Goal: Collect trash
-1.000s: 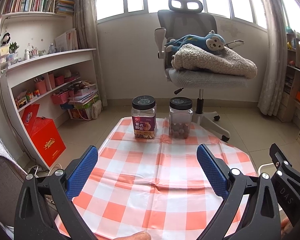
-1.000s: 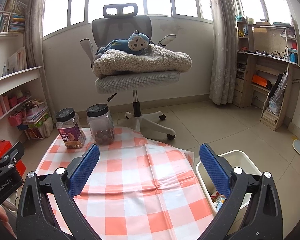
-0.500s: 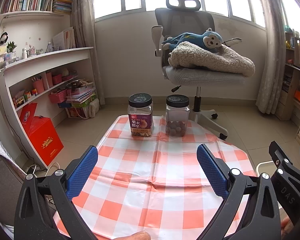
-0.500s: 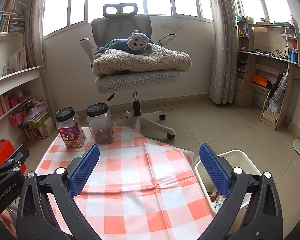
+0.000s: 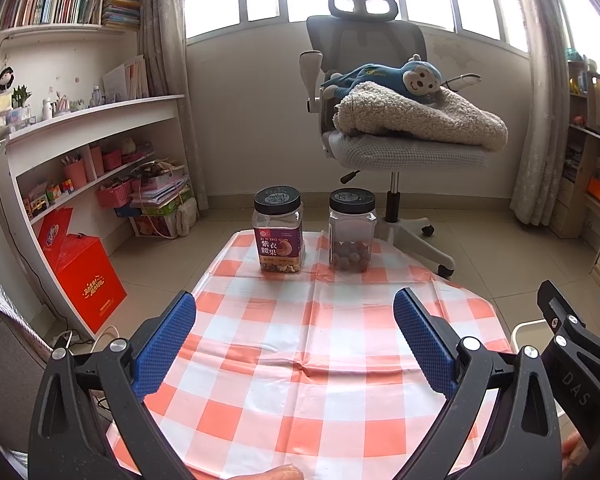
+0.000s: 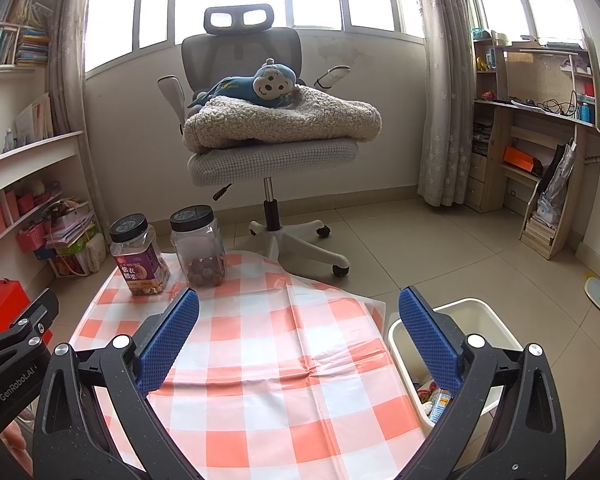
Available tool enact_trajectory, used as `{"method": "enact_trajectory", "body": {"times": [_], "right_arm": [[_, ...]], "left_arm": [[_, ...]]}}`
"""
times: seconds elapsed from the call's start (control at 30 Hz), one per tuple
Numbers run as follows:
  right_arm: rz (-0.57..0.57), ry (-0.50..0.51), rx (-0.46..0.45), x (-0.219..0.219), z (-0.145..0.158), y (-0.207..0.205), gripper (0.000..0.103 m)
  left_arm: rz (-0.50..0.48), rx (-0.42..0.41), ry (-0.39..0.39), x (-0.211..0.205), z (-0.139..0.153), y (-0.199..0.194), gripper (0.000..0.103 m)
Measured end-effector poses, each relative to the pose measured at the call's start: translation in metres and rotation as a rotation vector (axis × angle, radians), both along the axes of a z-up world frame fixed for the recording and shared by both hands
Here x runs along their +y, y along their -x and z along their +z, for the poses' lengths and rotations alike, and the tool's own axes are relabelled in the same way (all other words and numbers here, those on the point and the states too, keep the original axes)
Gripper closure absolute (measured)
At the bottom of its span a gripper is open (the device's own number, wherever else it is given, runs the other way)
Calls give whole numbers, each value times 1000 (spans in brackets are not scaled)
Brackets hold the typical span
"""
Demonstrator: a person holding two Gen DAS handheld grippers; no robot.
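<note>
**No loose trash on the table; bin already has some in it**

Trash (image 6: 434, 394): the only pieces visible are small wrappers or packets low in the white bin (image 6: 496, 322), which stands on the floor just beside the tabletop's right edge. Too small to identify. Probably light, crinkly and soft; pinch each across its middle with little force. The bin's upper part looks empty.

Checked tablecloth (image 5: 312, 344): thin plastic, creased, bare across its middle and near edge. Nothing there to pick up.

Two jars at the tabletop's far edge, toward the far left corner, side by side and apart, black lids on. Labelled nut jar (image 5: 278, 236): roughly a quarter full of cashews. Clear jar (image 5: 351, 236): round brown nuts in the bottom third. Rigid, smooth plastic, probably not trash.

Left gripper (image 5: 294, 344) and right gripper (image 6: 298, 340): both spread wide, empty, hanging over the tablecloth's near part.

Office chair (image 6: 268, 152) beyond the far edge carries a blanket and plush monkey.
</note>
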State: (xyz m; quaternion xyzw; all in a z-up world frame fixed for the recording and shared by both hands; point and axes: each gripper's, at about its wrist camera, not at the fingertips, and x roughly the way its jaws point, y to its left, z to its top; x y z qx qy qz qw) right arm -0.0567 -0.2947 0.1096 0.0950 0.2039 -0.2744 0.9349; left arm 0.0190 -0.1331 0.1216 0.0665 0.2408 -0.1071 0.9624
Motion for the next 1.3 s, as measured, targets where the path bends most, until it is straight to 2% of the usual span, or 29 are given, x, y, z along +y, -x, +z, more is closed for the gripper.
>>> {"method": "enact_trajectory", "body": {"times": [1.3], "right_arm": [[-4,-14,10,-6,-4,3,7]], "left_arm": [[-7,-2,1,-1,-1,0,7]]}}
